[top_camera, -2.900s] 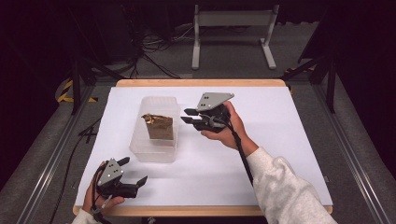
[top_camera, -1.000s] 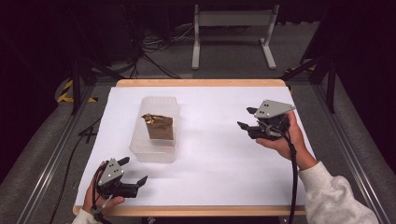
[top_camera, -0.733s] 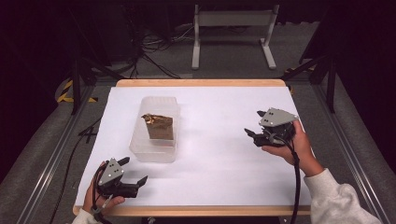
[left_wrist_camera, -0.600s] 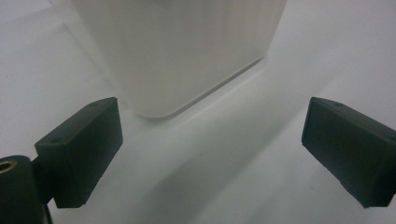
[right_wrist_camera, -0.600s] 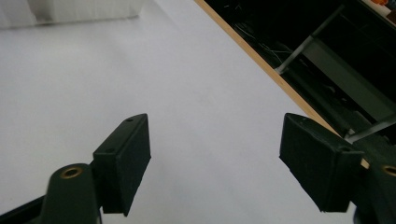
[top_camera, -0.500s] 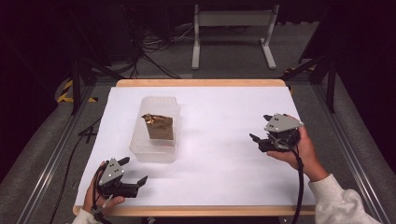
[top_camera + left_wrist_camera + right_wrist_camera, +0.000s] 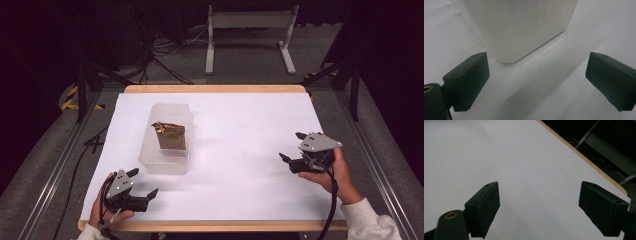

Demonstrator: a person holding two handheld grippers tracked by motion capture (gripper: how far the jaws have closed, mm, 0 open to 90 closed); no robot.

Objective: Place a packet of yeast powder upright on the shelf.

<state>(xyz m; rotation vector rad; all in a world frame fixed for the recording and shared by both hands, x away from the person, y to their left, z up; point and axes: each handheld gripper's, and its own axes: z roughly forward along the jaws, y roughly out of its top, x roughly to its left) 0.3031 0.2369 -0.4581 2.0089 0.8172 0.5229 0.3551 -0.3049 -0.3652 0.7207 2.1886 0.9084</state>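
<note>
high view: brown packet inside tub

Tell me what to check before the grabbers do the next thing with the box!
1. Left gripper open: ok, its jaws stand wide apart.
2. Right gripper open: ok, nothing between its jaws.
3. Clear plastic box upright on the table: ok.
4. Brown packet inside the box: ok, standing in it.
5. Left gripper facing the box: ok, the box's wall shows just ahead of it, untouched.
6. Right gripper near the box: not ok, it sits far off by the table's right edge.
</note>
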